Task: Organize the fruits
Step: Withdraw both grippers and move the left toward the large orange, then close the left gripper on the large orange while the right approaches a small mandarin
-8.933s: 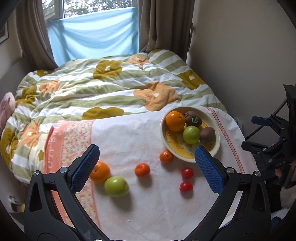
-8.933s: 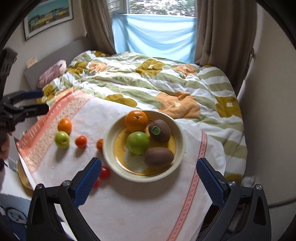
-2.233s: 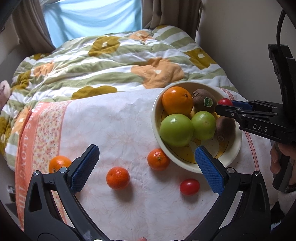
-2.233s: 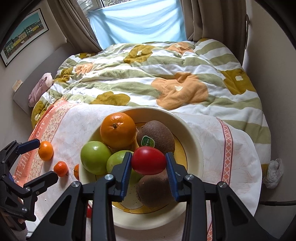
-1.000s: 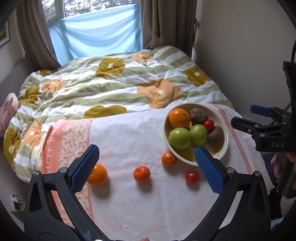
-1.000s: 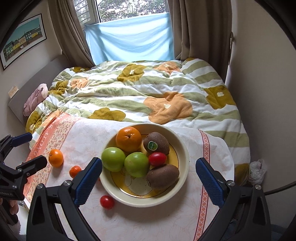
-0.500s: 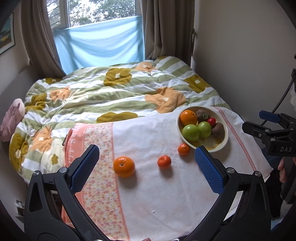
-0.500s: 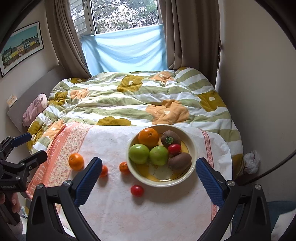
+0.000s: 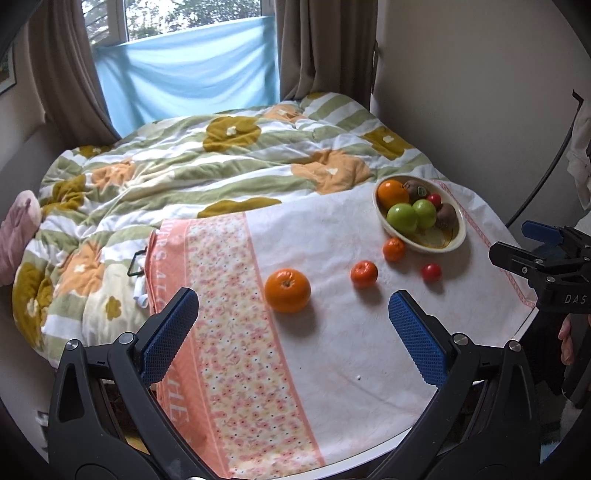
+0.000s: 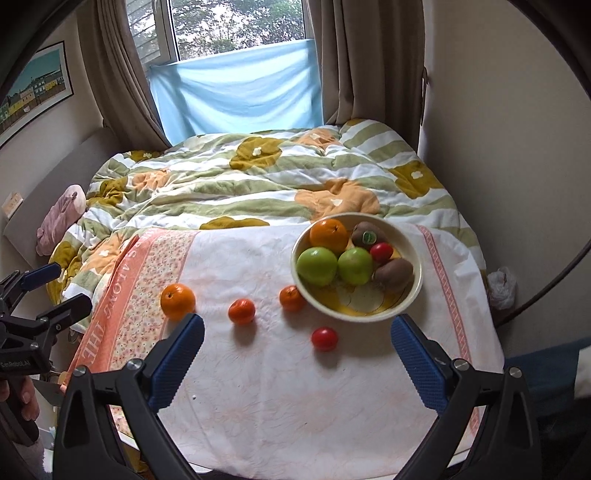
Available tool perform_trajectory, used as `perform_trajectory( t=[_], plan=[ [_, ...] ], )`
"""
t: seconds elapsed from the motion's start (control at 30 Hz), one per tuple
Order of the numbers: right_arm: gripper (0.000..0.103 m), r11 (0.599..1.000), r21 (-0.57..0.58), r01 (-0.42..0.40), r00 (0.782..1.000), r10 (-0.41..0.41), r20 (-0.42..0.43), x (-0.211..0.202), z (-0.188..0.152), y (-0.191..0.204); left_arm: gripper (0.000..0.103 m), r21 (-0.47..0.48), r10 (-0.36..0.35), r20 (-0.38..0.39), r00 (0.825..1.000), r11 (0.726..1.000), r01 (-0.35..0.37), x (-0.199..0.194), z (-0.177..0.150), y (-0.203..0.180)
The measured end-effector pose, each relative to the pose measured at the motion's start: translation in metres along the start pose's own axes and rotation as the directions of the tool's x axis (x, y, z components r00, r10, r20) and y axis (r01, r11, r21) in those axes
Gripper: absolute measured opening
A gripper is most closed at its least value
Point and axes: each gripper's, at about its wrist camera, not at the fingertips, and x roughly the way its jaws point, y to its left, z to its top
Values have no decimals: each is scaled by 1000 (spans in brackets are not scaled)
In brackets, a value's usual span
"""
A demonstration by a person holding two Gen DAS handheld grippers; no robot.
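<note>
Daylit window (image 10: pixel 236 26), brown curtains (image 10: pixel 365 59), blue cloth (image 10: pixel 236 92), floral quilted bed (image 10: pixel 258 177), framed picture (image 10: pixel 33 85), beige walls (image 10: pixel 498 110)

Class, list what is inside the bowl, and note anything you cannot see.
The bowl holds an orange, two green apples, two kiwis and a red tomato. Anything beneath the fruit is hidden.

Glossy bowl (image 10: pixel 413 291) on matt cloth (image 10: pixel 258 387)
</note>
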Motion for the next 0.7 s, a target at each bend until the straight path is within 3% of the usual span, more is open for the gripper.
perform_trajectory(
  t=[0.47, 0.7],
  plan=[
    [101, 998, 47, -36, 997, 39, -74, 58, -30, 34, 103, 19, -73, -79, 994, 997, 75, 71, -16, 24],
    [101, 997, 74, 0, 992, 9, -122, 103, -31, 37, 103, 50, -102, -137, 985, 993, 110, 125, -12, 23]
  ],
)
